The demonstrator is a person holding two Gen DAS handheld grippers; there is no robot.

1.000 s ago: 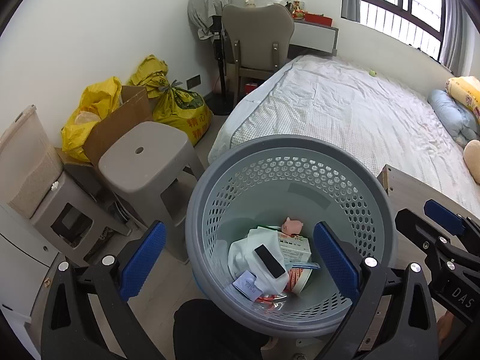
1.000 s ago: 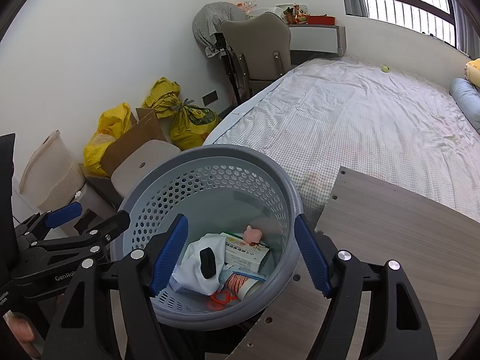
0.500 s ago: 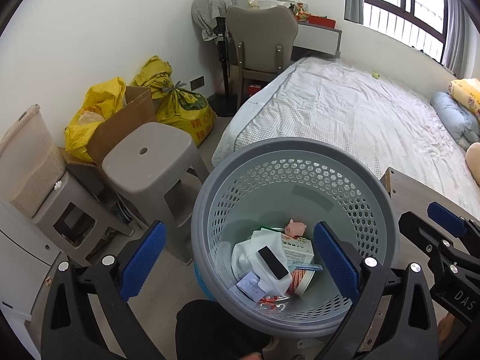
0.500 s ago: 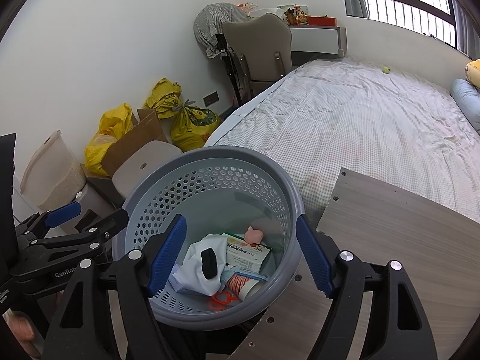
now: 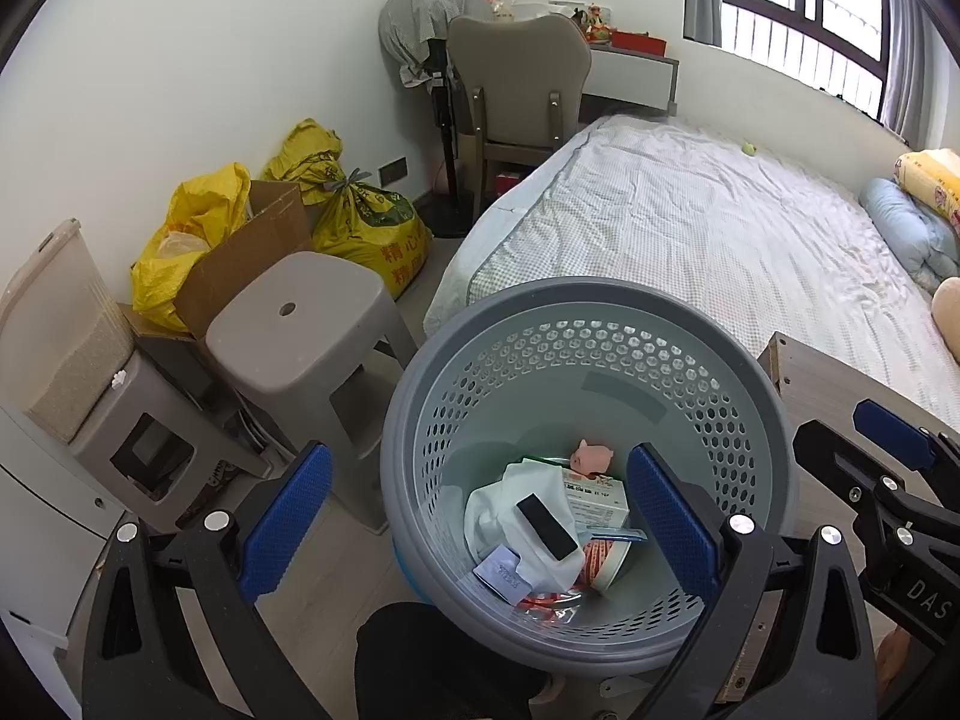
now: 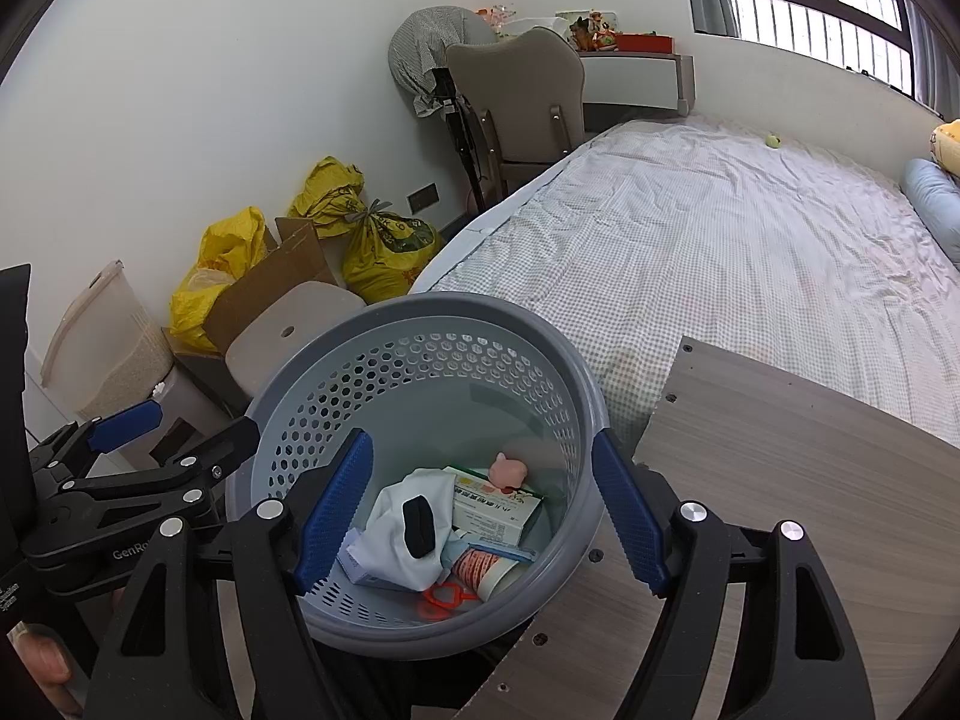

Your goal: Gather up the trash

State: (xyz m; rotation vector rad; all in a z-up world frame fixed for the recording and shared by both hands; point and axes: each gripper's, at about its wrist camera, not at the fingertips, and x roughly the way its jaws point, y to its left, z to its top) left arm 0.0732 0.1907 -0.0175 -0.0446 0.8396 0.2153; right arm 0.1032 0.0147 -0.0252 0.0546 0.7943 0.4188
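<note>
My right gripper (image 6: 480, 516) hangs over the basket with its blue jaws spread wide and nothing between the pads. My left gripper (image 5: 474, 516) is the same: jaws well apart, empty, tilted down at the same spot. Each tool shows in the other's view, so they sit close together on either side of the rim.

Right below is the grey perforated basket (image 6: 576, 384), beside the edge of the wooden board (image 6: 780, 456). The trash is already inside, heaped on the bottom: a crumpled white wrapper (image 6: 408, 534) with a small black block (image 6: 418, 525) on top, a printed carton (image 6: 498, 507), a little pink pig figure (image 6: 509, 471), a striped tube (image 6: 480, 567) and a red plastic ring piece (image 6: 444, 594).

I'd say all of it is light. The wrapper is soft and will collapse under a pinch, so grab a bunched fold. The carton is stiff, so I'd close across its narrow sides. The tube looks rounded and may roll out of the pads. The basket looks rigid but thin, and its smooth rim is the only sensible place to clamp.

Further out are a grey stool (image 5: 288, 312), yellow sacks (image 5: 366, 228), a chair (image 5: 516, 78) and the bed (image 6: 750, 240). I can't spot loose rubbish on the board.
</note>
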